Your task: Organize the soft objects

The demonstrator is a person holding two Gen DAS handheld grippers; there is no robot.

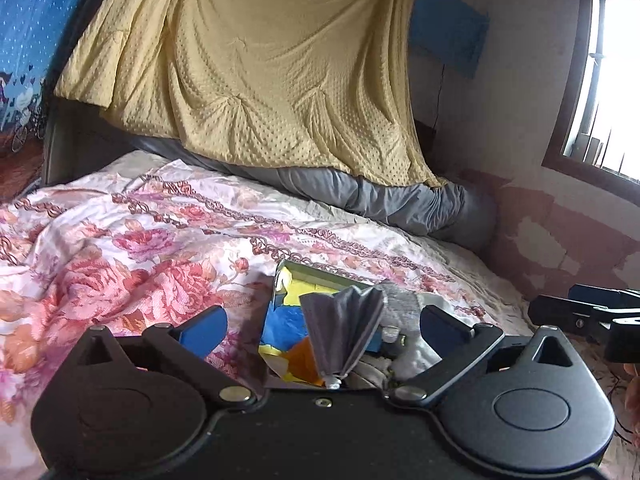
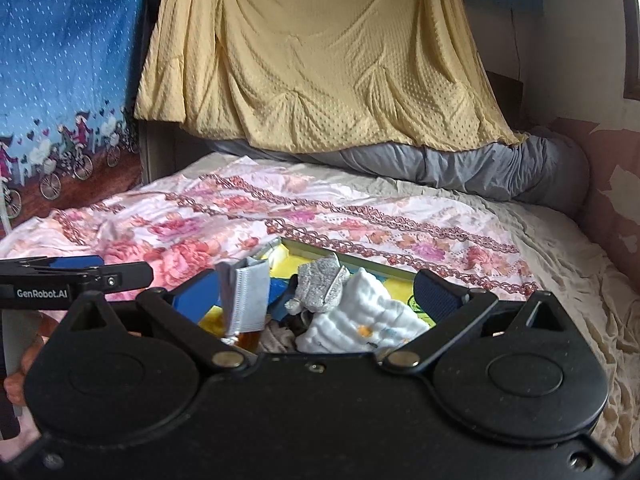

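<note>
A shallow box with a yellow and blue lining lies on the flowered bedspread. A folded grey cloth stands up in it, with a grey sock beside it. My left gripper is open wide in front of the box, and its pads touch nothing. From the right wrist view, the box holds the grey cloth, a speckled grey sock and a white quilted cloth. My right gripper is also open wide, its pads apart from the cloths.
A yellow dotted blanket hangs behind the bed over a grey bolster. A blue patterned curtain hangs at the left. A window is in the right wall. Each gripper shows at the edge of the other's view.
</note>
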